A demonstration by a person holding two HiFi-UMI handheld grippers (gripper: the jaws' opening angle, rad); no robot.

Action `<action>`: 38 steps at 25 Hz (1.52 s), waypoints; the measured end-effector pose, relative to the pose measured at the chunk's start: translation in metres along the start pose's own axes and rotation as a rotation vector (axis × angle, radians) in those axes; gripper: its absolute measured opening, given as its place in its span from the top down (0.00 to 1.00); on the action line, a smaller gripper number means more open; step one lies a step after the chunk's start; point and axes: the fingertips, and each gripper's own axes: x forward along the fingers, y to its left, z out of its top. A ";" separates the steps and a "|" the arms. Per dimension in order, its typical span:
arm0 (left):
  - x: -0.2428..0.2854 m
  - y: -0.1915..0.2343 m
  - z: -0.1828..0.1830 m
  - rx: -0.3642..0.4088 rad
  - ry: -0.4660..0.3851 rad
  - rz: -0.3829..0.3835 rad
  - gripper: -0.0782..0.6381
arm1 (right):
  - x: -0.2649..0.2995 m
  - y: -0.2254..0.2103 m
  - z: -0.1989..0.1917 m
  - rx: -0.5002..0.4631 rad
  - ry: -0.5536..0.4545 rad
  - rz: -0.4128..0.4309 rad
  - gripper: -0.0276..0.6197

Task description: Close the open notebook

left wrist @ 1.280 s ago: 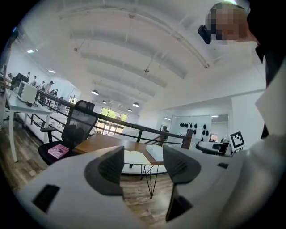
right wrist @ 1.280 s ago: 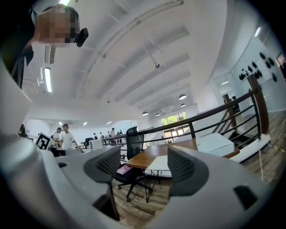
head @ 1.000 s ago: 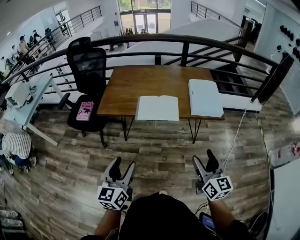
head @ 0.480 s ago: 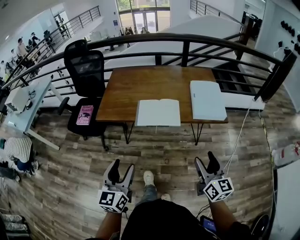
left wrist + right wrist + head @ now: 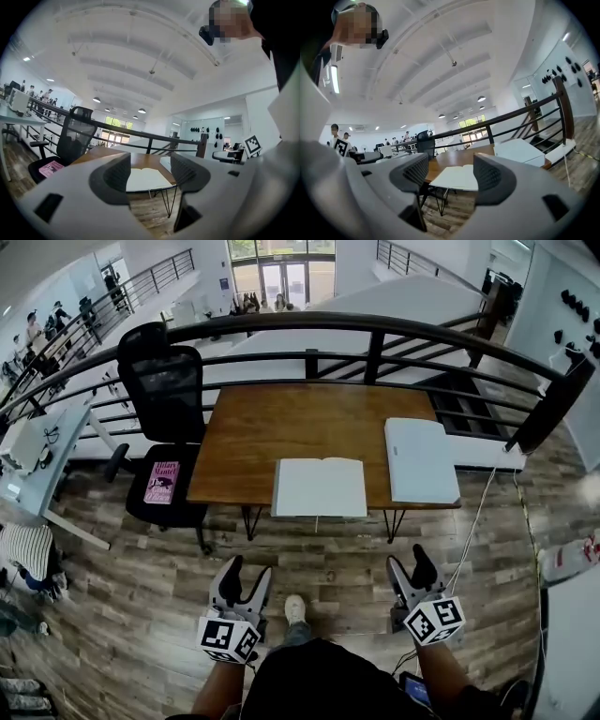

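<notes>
An open notebook (image 5: 320, 487) with blank white pages lies flat at the near edge of a wooden table (image 5: 300, 418). It also shows between the jaws in the left gripper view as the notebook (image 5: 145, 178) and in the right gripper view as the notebook (image 5: 457, 177). My left gripper (image 5: 243, 579) and right gripper (image 5: 409, 570) hang over the floor well short of the table, both open with nothing between their fingers. Both point level toward the table.
A closed white laptop (image 5: 421, 458) lies on the table's right side. A black office chair (image 5: 159, 399) with a pink book (image 5: 160, 483) on its seat stands left of the table. A black railing (image 5: 375, 334) runs behind. The person's shoe (image 5: 294, 607) shows on the wood floor.
The table and notebook have come nearer and lower in the head view as the person stepped forward. Both grippers kept their place in the picture and stayed open.
</notes>
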 end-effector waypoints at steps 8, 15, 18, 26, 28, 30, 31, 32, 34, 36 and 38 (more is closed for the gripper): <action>0.049 0.046 0.011 -0.009 -0.008 -0.006 0.51 | 0.074 0.006 0.012 -0.014 -0.004 0.013 0.51; 0.079 0.082 0.011 -0.020 0.005 -0.026 0.51 | 0.120 -0.003 -0.003 0.034 0.048 -0.041 0.52; 0.087 0.098 0.003 -0.025 0.028 -0.028 0.51 | 0.132 -0.009 -0.022 0.066 0.095 -0.074 0.52; 0.102 0.111 -0.023 -0.050 0.115 -0.040 0.51 | 0.146 -0.032 -0.065 0.104 0.200 -0.149 0.52; 0.104 0.115 -0.031 -0.039 0.142 -0.045 0.51 | 0.149 -0.037 -0.079 0.118 0.229 -0.167 0.52; 0.107 0.119 -0.038 -0.035 0.161 -0.044 0.51 | 0.154 -0.044 -0.091 0.141 0.252 -0.183 0.52; 0.110 0.121 -0.040 -0.033 0.167 -0.041 0.51 | 0.156 -0.049 -0.097 0.150 0.263 -0.190 0.52; 0.112 0.123 -0.041 -0.032 0.172 -0.035 0.51 | 0.159 -0.054 -0.103 0.156 0.277 -0.198 0.52; 0.114 0.124 -0.043 -0.034 0.182 -0.022 0.51 | 0.163 -0.063 -0.116 0.156 0.314 -0.210 0.52; 0.117 0.126 -0.044 -0.036 0.192 -0.010 0.51 | 0.169 -0.072 -0.129 0.137 0.351 -0.216 0.52; 0.120 0.128 -0.047 -0.037 0.203 -0.002 0.51 | 0.175 -0.080 -0.143 0.139 0.380 -0.227 0.52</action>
